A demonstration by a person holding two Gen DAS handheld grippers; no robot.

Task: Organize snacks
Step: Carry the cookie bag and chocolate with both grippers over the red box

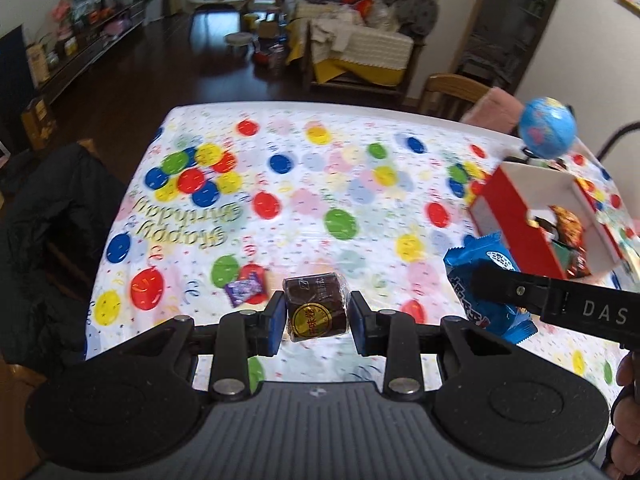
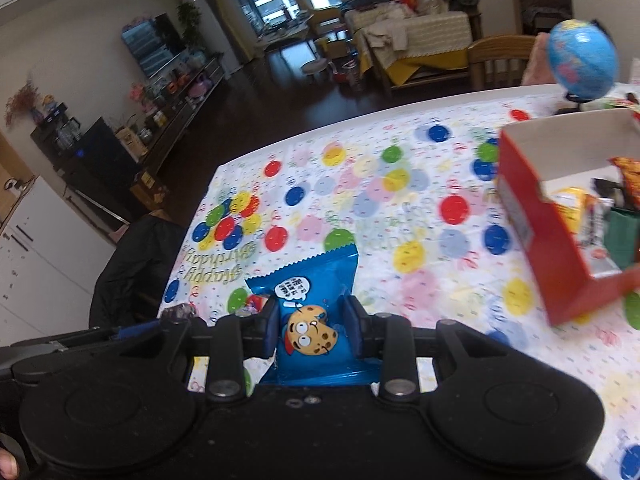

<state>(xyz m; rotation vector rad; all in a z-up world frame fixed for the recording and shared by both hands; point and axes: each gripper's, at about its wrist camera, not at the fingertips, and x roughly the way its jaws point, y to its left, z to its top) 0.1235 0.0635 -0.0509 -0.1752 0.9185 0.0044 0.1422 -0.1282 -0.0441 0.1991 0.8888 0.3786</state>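
1. Left gripper [image 1: 318, 322] clenches a dark brown wrapped cake [image 1: 315, 306], bottom centre.
2. Right gripper [image 2: 310, 330] clasps a blue cookie packet [image 2: 310, 320] — red cardboard box [image 2: 532, 216] lies upper right, seemingly nearer this hand.

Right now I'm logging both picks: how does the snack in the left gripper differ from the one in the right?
The dark brown snack in the left gripper is a squat, blocky piece with a round gold label; the blue cookie packet in the right gripper is a flat pouch with a zigzag edge and a cartoon cookie face. Both are clamped between the pads, lifted off the balloon tablecloth.
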